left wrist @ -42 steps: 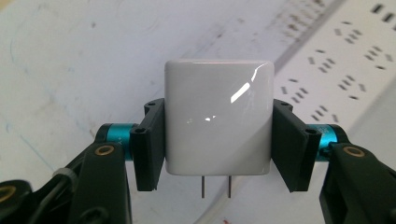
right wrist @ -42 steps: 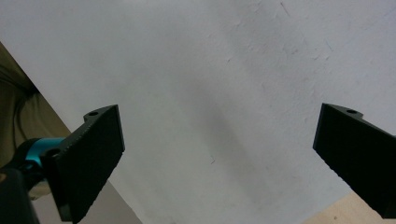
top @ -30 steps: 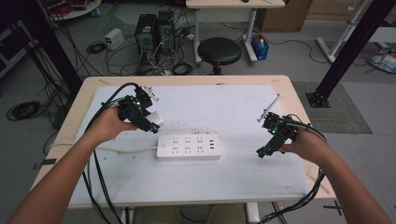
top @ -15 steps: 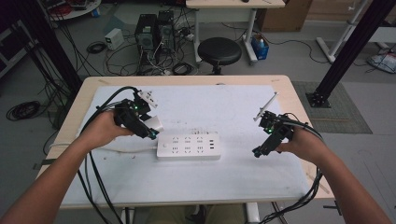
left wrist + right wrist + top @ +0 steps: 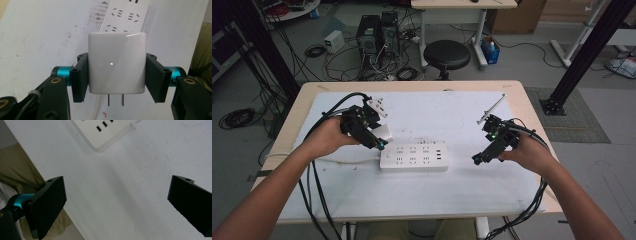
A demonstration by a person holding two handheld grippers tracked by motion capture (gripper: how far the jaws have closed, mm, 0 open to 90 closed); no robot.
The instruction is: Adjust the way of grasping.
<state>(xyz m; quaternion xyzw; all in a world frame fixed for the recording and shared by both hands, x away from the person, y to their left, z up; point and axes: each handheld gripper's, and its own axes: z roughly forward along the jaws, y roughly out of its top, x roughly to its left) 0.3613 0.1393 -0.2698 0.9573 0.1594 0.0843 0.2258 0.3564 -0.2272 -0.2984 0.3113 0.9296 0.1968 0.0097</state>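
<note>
A white power strip (image 5: 413, 157) lies flat in the middle of the white table mat (image 5: 452, 110). My left gripper (image 5: 379, 142) is shut on a white plug adapter (image 5: 116, 62); both jaws press its sides and its two metal prongs (image 5: 115, 100) stick out below. In the high view the adapter (image 5: 382, 134) hangs just above the strip's left end. My right gripper (image 5: 477, 159) stands open to the right of the strip, jaws wide apart with nothing between them. The strip's near corner (image 5: 105, 132) shows ahead of those jaws.
The strip's cord (image 5: 347, 161) trails left under my left forearm. Gripper cables (image 5: 319, 200) hang off the table's front edge. A black stool (image 5: 447, 54), computer cases (image 5: 374, 32) and tangled wires stand on the floor behind the table. A black frame post (image 5: 584, 55) rises at the right.
My right gripper has drifted a little left toward the strip's right end. My left gripper has kept the adapter and edged slightly nearer the strip.
</note>
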